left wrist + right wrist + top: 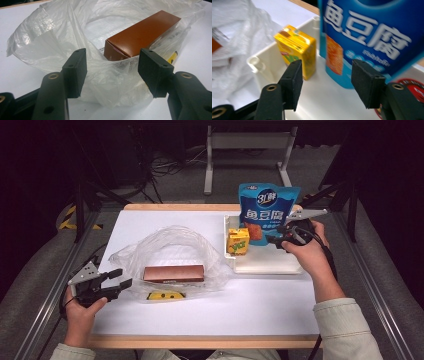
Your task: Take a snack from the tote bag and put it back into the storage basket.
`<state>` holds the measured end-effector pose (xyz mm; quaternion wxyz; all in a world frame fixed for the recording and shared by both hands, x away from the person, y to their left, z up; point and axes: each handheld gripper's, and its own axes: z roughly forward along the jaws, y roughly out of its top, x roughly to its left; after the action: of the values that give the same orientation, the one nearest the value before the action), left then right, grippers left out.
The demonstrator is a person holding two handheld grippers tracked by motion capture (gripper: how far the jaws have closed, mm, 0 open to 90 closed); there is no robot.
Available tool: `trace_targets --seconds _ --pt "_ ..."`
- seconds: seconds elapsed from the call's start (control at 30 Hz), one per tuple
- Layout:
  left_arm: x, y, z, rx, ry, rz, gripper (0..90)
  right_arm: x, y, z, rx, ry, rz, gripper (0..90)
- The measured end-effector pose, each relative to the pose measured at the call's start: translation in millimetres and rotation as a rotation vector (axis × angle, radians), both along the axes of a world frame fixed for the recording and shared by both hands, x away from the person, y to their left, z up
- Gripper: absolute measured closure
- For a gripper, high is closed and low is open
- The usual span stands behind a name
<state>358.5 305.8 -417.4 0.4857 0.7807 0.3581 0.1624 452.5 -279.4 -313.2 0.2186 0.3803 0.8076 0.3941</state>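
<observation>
Right gripper view has our right gripper open, empty before the blue fish-tofu pouch; next we grip it for the plastic bag

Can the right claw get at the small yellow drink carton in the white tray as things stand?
Probably yes. The right claw is open, holding nothing, and points at the small yellow drink carton in the white tray. The tall blue snack bag stands close beside it, so clearance is tight.

Blue snack pouch standing upright in the white tray, just beyond the parted right jaws, beside a yellow carton.
</observation>
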Motion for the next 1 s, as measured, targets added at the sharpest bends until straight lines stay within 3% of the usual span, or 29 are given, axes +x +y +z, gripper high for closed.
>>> trace_targets --seconds 0.13,0.33,1.0 --pt "-0.2 0.3 0.4 -0.003 -0.002 0.003 41.0 -4.8 15.2 8.3 0.008 -0.041 0.048 40.2" --pt "-0.8 0.6 0.8 -0.003 -0.001 0.004 41.0 -12.1 35.7 18.5 0.037 -0.059 0.121 36.4" --pt "-0.6 0.3 0.6 -0.004 -0.003 -0.001 41.2 -17.9 89.3 32.6 0.058 -0.074 0.303 30.9"
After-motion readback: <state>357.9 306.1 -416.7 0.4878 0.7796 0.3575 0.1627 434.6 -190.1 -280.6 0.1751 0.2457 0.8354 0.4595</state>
